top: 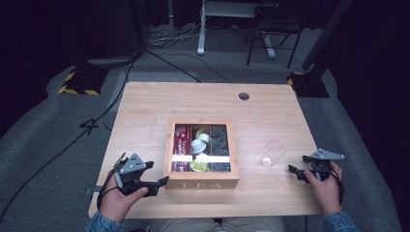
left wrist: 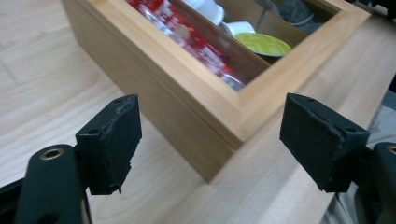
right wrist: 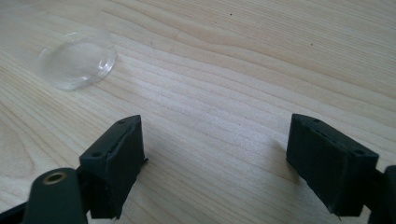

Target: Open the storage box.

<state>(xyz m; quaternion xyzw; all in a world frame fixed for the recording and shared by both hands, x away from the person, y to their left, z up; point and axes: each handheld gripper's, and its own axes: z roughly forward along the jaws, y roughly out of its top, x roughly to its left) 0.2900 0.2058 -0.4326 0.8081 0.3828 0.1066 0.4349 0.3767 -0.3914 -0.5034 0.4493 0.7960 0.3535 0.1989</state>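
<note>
The left gripper point(top: 163, 181) is holding its two black jaws spread wide apart, and nothing is sitting between them. Right in front of those jaws the near left corner of the wooden tea box point(left wrist: 219, 140) is poking toward the gap, close but not touching either pad. The box is sitting in the middle of the table point(top: 145, 104), with the word TEA on its front wall. Inside it, red packets point(top: 182, 142) are lying in the left part, white cups point(top: 199, 144) and a yellow-green lid point(left wrist: 266, 44) are lying in the middle part, and dark things are filling the right part. To do this step well, the left hand should be going slowly, keeping the jaws wide, and lining them up with the wall or corner it wants before squeezing, so the box is not getting pushed across the table. The right gripper point(top: 292, 170) is also standing wide open and is holding nothing, with bare wood lying under its jaws. A clear glass point(top: 273, 153) is standing just off to its left, between that gripper and the box, so the right hand should be staying calm and not bumping it.
</note>
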